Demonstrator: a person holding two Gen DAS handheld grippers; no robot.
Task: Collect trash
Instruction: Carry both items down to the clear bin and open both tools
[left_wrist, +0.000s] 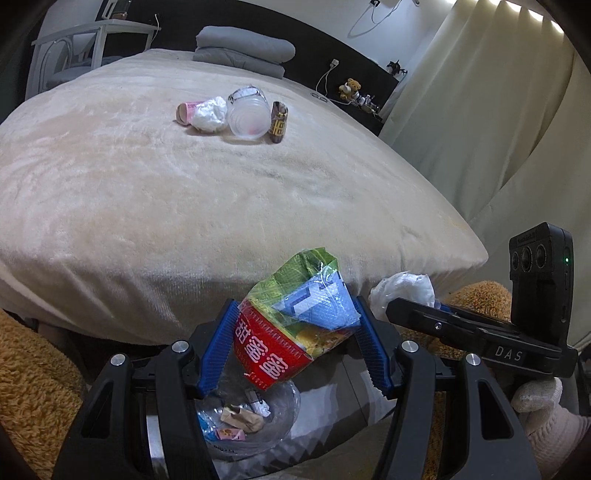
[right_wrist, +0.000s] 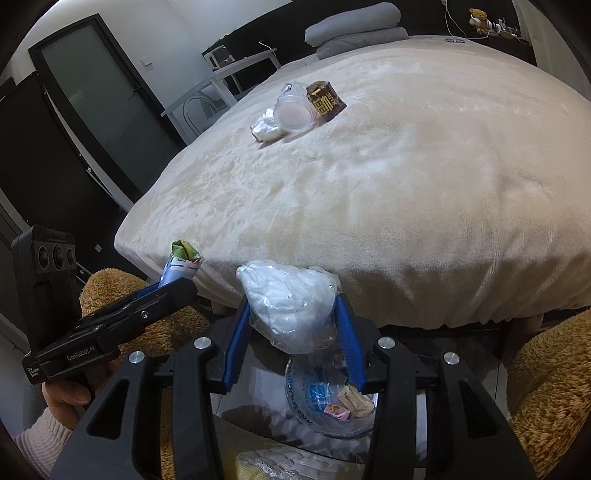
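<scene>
My left gripper (left_wrist: 295, 304) is shut on a crumpled red, green and blue snack bag (left_wrist: 291, 325), held above a bin with a clear liner (left_wrist: 290, 406). The bin has several scraps in it. My right gripper (right_wrist: 293, 306) is shut on a scrunched white plastic bag (right_wrist: 288, 302), also over the bin (right_wrist: 295, 387). Each gripper shows in the other's view: the right gripper (left_wrist: 413, 301) and the left gripper (right_wrist: 166, 288). On the bed lie a pink roll (left_wrist: 186, 110), a white wad (left_wrist: 210, 114), a clear plastic cup (left_wrist: 247, 118) and a brown carton (left_wrist: 279, 122).
The bed (left_wrist: 184, 206) has a beige plush cover, with a folded grey blanket (left_wrist: 243, 48) at its far end. Brown shaggy rugs (right_wrist: 546, 384) flank the bin. A curtain (left_wrist: 480, 110) hangs to the right of the bed, and a white chair (right_wrist: 207, 99) and dark door (right_wrist: 96, 96) stand to its left.
</scene>
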